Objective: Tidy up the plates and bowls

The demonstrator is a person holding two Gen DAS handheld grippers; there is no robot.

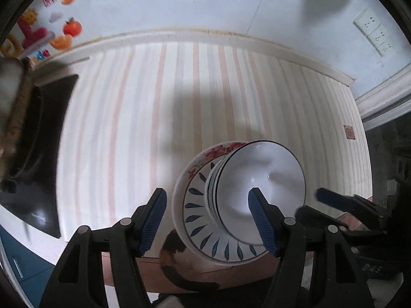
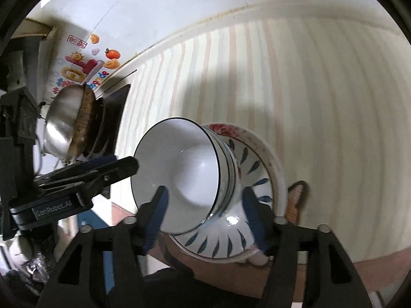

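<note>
Both grippers pointed steeply down over a stack of dishes near the front edge of the striped surface point(image 1: 159, 107). The left gripper point(image 1: 209, 220) hung above the stack with its fingers point(image 1: 154, 220) spread apart; the right finger showed in front of the top bowl's inside, the left one off the stack's left rim, and neither pressed on anything. The right gripper point(image 2: 205, 218) hovered likewise, its fingers point(image 2: 155, 214) parted on either side of the stack, with no contact visible.

The stack itself sat upright: a white bowl point(image 1: 267, 179) with a dark rim on top, nested in a dish with blue leaf marks point(image 1: 203, 233), which rested in a larger plate with red flowers point(image 1: 221, 150). In the right wrist view, the left gripper's body reached in from the left, just beside the white bowl.

Farther left, a steel bowl point(image 2: 61, 128) lay on a dark pan point(image 2: 99, 125) over a black cooktop point(image 1: 48, 128). Beyond, fruit stickers point(image 1: 72, 27) dotted the far wall point(image 1: 179, 2).
</note>
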